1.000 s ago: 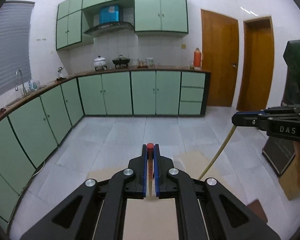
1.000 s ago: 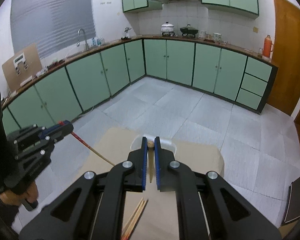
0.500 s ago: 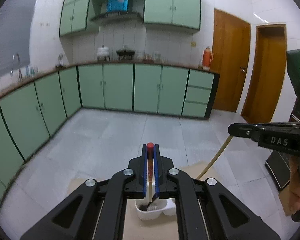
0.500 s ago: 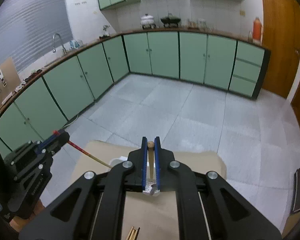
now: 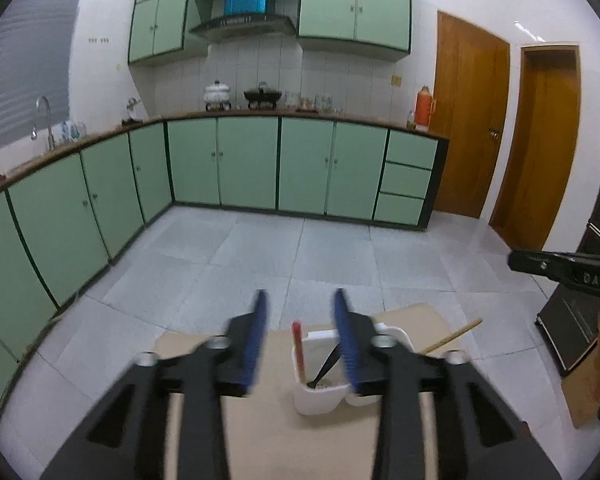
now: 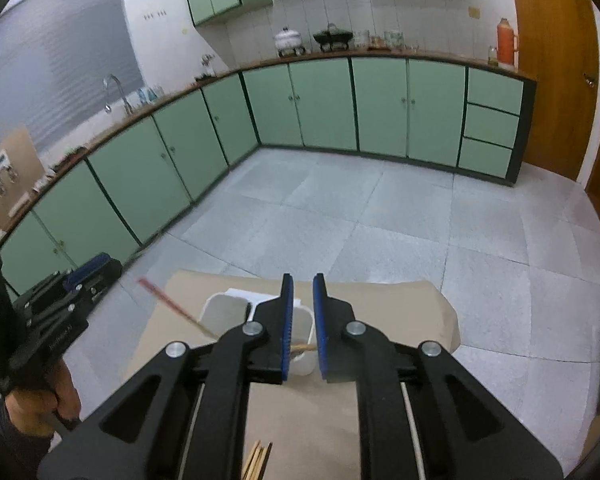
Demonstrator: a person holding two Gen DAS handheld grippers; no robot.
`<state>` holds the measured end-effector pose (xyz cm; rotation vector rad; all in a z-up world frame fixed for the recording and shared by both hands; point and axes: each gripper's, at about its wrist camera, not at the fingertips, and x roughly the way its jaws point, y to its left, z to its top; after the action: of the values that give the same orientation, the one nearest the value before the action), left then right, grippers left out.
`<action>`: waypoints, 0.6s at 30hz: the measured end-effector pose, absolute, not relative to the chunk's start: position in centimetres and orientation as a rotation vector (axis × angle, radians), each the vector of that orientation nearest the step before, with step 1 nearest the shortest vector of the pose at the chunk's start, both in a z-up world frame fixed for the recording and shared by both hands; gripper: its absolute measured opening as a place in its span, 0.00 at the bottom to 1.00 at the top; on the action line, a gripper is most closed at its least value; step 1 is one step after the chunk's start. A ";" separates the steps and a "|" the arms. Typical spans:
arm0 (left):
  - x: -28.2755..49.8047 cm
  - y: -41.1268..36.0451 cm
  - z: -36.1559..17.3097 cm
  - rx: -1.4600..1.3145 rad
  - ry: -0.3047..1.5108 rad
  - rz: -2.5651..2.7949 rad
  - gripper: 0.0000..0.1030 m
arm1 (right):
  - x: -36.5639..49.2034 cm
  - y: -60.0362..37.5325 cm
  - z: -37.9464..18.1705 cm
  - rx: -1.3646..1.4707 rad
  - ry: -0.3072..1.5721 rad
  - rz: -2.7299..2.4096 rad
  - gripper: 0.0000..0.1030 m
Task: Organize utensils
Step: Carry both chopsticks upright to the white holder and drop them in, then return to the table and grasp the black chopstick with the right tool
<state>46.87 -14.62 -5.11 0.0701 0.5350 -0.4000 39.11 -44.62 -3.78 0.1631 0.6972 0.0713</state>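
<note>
The left gripper (image 5: 300, 312) had its blue-padded jaws spread wide and empty; the right gripper (image 6: 303, 294) stood with jaws apart too, holding nothing. Below both sat the white plastic two-compartment utensil holder (image 5: 320, 396) on the tan cardboard sheet (image 6: 400, 304). In it leaned a red-tipped wooden chopstick (image 5: 297, 342) — another pale wooden chopstick (image 5: 454, 335) jutted out toward the right gripper's side. A bundle of loose wooden chopsticks (image 6: 258, 460) lay nearer than the holder.
</note>
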 end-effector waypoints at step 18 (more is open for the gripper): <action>20.6 -6.9 -20.1 0.074 0.559 -0.400 0.79 | 10.6 -34.7 -28.5 0.093 0.814 0.059 0.29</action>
<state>20.60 -6.92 -20.13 0.0742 0.5595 -0.4001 10.59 -34.75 -28.53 0.0934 0.8141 0.0586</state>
